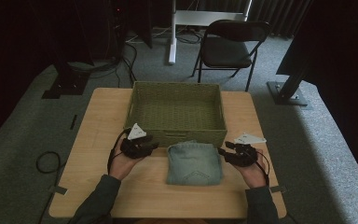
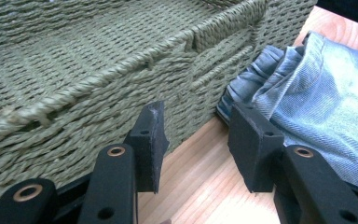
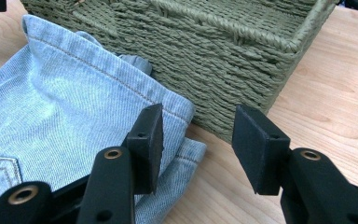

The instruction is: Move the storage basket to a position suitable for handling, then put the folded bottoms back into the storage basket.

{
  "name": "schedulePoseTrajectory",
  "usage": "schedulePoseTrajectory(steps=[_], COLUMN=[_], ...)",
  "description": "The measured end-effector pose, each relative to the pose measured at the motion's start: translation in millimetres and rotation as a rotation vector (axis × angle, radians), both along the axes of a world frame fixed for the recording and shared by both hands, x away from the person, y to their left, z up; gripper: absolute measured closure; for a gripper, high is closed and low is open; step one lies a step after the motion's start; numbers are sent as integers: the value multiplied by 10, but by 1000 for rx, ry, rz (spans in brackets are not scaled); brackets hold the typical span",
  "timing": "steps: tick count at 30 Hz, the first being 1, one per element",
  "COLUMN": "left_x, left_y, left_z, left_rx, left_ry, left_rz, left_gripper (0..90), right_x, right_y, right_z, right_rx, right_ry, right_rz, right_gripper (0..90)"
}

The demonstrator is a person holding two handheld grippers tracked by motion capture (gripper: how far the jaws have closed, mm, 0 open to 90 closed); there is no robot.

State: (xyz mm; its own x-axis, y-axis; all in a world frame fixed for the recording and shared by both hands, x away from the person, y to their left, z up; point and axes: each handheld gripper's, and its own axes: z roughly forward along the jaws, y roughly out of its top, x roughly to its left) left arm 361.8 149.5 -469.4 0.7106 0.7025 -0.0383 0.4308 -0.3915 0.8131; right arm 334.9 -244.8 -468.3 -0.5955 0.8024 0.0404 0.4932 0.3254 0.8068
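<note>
The folded jeans (image 1: 194,163) lie on the tabletop (image 1: 98,121) just before the basket (image 1: 176,112), between the left hand-held gripper (image 1: 154,145) and right hand-held gripper (image 1: 221,150), equally near; both part-open, empty.

The folded jeans (image 2: 317,88) are cut off at the frame's right edge.

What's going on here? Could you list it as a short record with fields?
Table: wooden
Jeans: folded, light blue, lying in front of the basket
Basket: green, woven, nothing in it
Left gripper: open, beside the jeans' left edge, holding nothing
Right gripper: open, beside the jeans' right edge, holding nothing
Chair: black, beyond the table
</note>
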Motion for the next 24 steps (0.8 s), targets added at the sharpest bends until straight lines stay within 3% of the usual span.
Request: schedulePoseTrajectory(steps=[8,14,24], left_x=[-30,-59,-153], left_y=[-72,-136,-403], left_z=[6,41,59], left_rx=[2,1,-13], left_ry=[1,-6,-13], left_rz=[-27,-44,-78], left_gripper=[561,543,500], right_x=[-57,-123,-271], right_y=[57,82,178], right_z=[1,18,-63], right_rx=[-35,-34,-45], right_ry=[6,6,31], right_rz=[32,44,80], right_gripper=[473,446,403])
